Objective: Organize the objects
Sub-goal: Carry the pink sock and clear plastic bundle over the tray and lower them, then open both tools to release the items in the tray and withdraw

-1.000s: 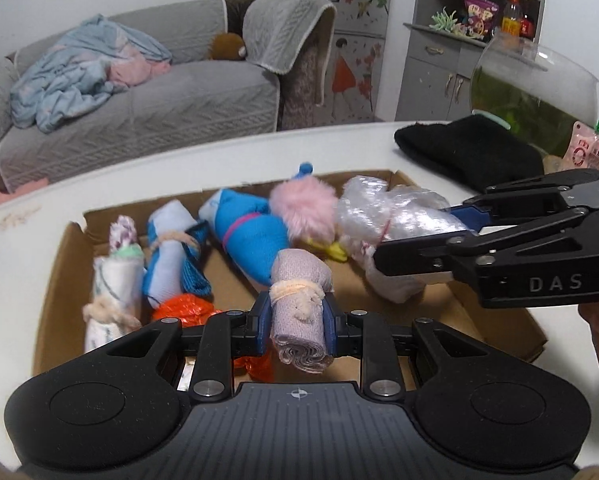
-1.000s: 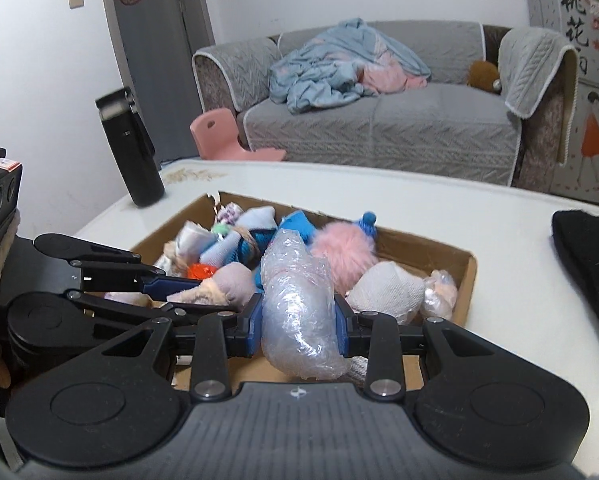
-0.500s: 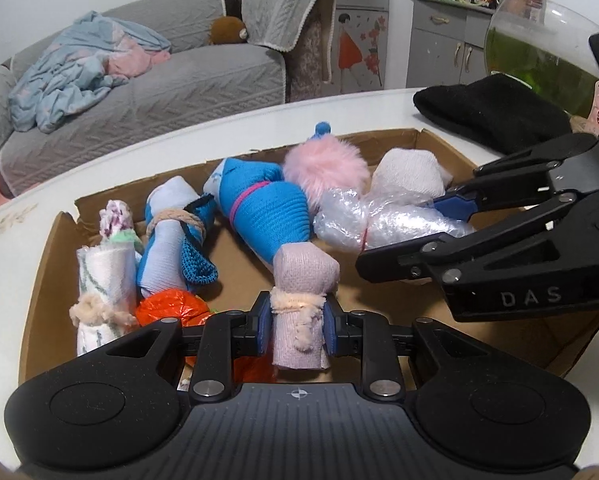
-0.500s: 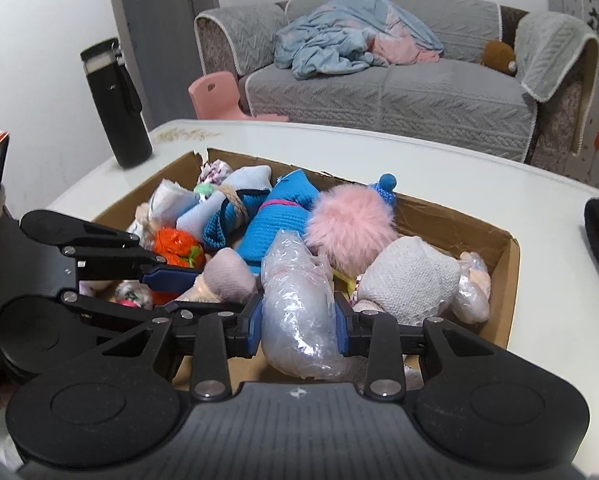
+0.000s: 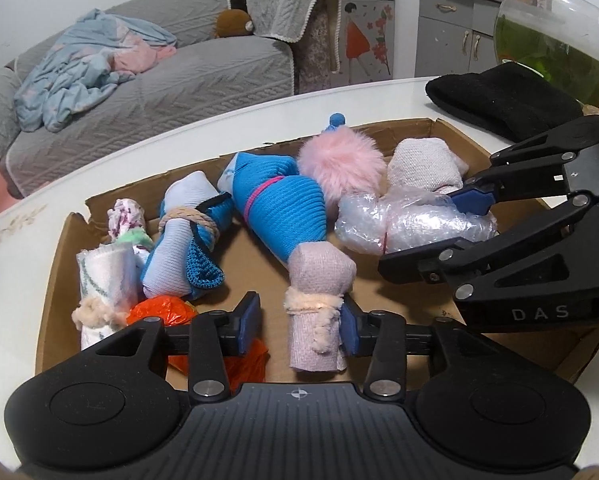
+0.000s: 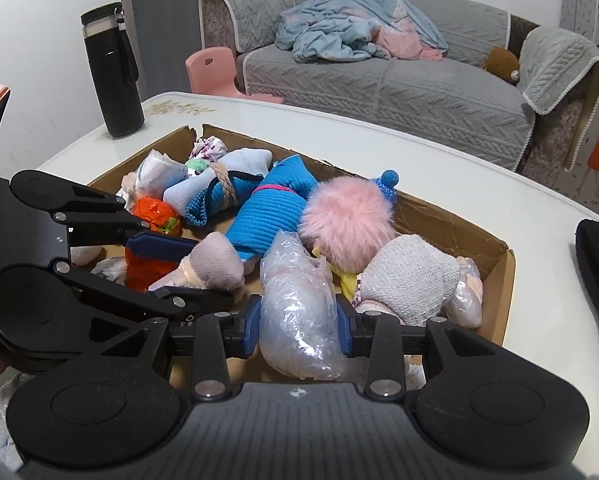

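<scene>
A shallow cardboard box [image 5: 51, 280] on the white table holds several rolled bundles. My left gripper [image 5: 297, 320] is open low inside the box; the mauve cloth roll [image 5: 317, 300] lies on the box floor against its right pad, apart from the left pad. My right gripper [image 6: 297, 322] is shut on a clear plastic bundle [image 6: 299, 312] just over the box; it also shows in the left wrist view [image 5: 415, 224]. A blue knit roll [image 5: 279, 212], a pink pompom [image 5: 341, 164] and an orange plastic bundle [image 5: 159, 312] lie in the box.
A black flask [image 6: 111, 84] stands at the table's far left corner. A black cloth [image 5: 499, 100] and a glass fishbowl [image 5: 547, 36] are at the right. A grey sofa [image 6: 379, 72] with a blue blanket is beyond the table.
My left gripper has lowered into the box and opened, letting go of the mauve roll. My right gripper has come down toward the box, still holding the plastic bundle.
</scene>
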{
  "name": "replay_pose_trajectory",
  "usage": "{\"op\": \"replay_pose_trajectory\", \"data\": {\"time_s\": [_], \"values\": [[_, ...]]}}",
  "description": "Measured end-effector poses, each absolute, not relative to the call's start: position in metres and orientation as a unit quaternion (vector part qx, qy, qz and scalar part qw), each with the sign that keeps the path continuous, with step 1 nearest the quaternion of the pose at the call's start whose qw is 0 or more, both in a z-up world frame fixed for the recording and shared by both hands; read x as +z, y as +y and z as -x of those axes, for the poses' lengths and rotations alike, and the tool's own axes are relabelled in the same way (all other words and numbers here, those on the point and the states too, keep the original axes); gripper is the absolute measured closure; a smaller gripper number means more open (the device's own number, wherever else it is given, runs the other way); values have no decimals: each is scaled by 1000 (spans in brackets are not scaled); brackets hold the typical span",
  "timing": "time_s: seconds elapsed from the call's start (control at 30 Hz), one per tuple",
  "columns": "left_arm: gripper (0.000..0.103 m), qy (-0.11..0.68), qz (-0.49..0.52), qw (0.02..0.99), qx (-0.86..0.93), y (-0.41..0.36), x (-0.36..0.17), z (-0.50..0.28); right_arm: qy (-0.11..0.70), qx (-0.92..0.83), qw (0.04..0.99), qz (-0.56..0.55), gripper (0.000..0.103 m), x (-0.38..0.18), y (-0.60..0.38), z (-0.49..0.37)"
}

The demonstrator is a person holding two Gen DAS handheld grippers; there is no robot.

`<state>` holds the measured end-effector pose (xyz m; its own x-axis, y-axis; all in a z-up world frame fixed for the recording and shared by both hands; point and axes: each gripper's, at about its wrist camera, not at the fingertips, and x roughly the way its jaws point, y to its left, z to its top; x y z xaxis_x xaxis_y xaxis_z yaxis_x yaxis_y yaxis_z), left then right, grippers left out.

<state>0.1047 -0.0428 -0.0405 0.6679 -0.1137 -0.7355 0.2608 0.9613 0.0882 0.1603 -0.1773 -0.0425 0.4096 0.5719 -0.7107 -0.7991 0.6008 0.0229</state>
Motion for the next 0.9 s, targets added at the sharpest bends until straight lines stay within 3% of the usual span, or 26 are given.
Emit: {"op": "replay_pose_trajectory", "data": {"time_s": [0.3,0.9], "values": [[38,383,-108,913,-92,-44,-32,-97,344,421,825,153,60,-34,-183,-158],[28,359,-97,926,-68,-20,5,-53,310,422,840,144,50,-3,-206,-120]]}}
